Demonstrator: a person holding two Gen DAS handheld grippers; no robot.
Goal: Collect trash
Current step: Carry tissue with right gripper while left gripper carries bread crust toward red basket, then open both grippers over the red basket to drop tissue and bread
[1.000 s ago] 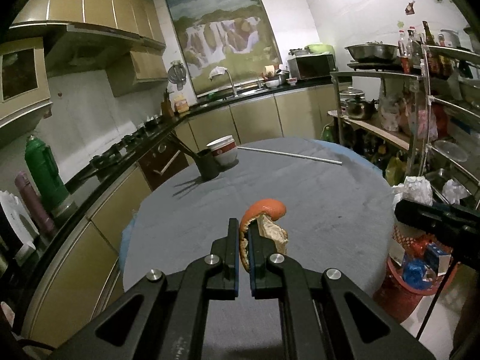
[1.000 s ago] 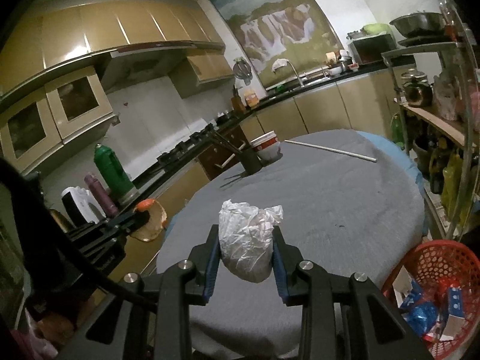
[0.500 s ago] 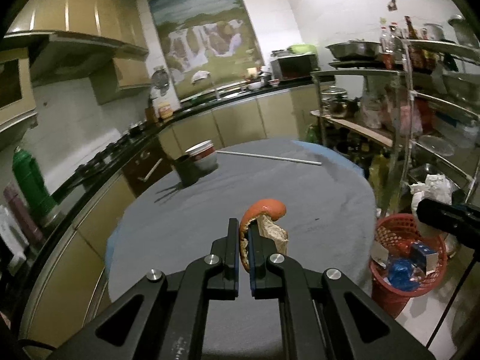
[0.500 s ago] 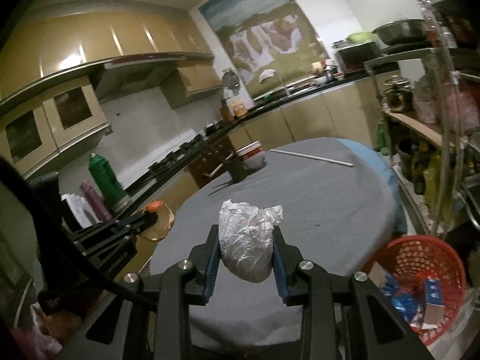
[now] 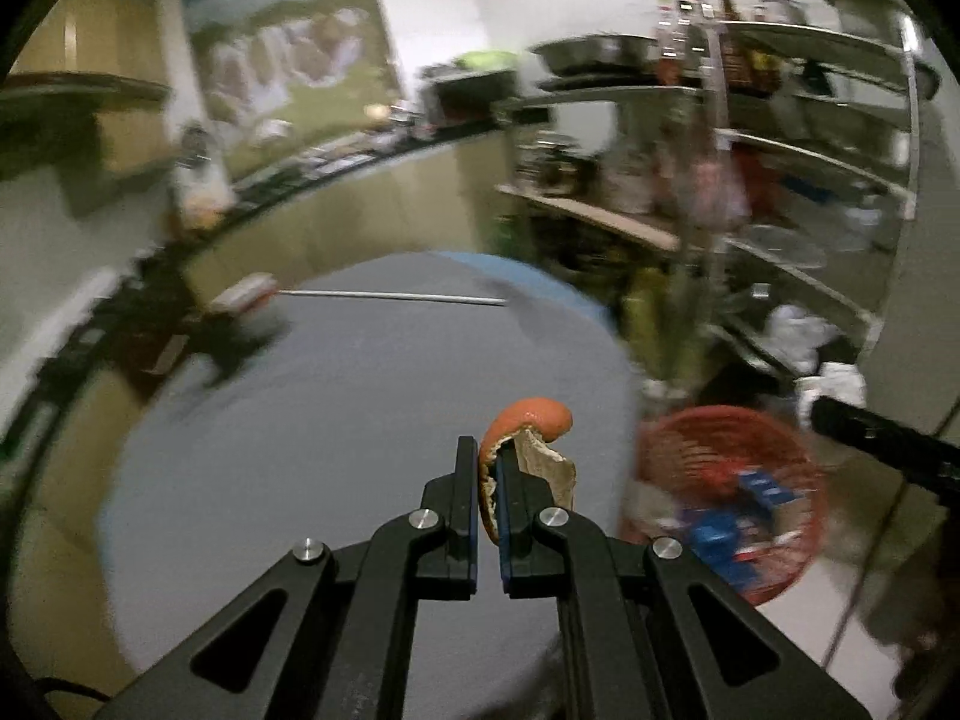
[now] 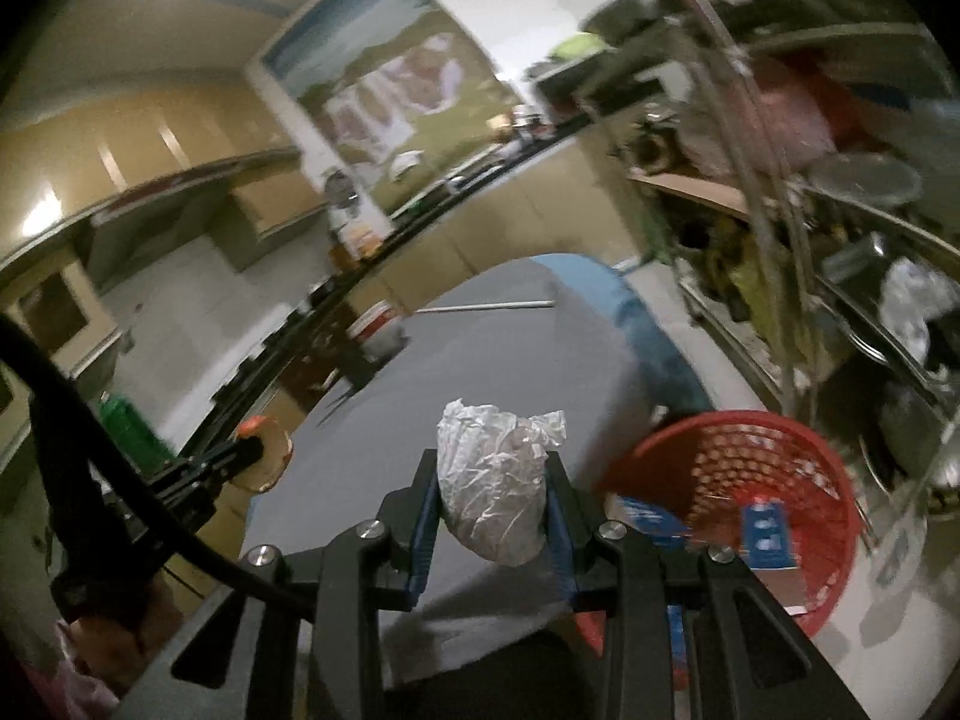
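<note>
My left gripper (image 5: 489, 462) is shut on a curled orange peel (image 5: 528, 420), held over the near right part of the round grey table (image 5: 300, 420). My right gripper (image 6: 492, 486) is shut on a crumpled white plastic wad (image 6: 495, 492) above the table's right edge (image 6: 576, 360). A red mesh basket (image 5: 729, 504) with blue packets inside stands on the floor just right of the table; in the right wrist view the basket (image 6: 756, 480) sits close to the right of the wad. The left gripper with the peel (image 6: 261, 450) shows at left in that view.
A white rod (image 5: 390, 297) and a bowl with a dark utensil (image 5: 243, 300) lie at the table's far side. Metal shelves (image 5: 810, 180) full of pots and bottles stand right behind the basket. A kitchen counter (image 5: 330, 180) runs along the back and left.
Both grippers swung right and tipped downward with their loads. The red basket came much nearer and more central in both views. Both frames are now motion-blurred.
</note>
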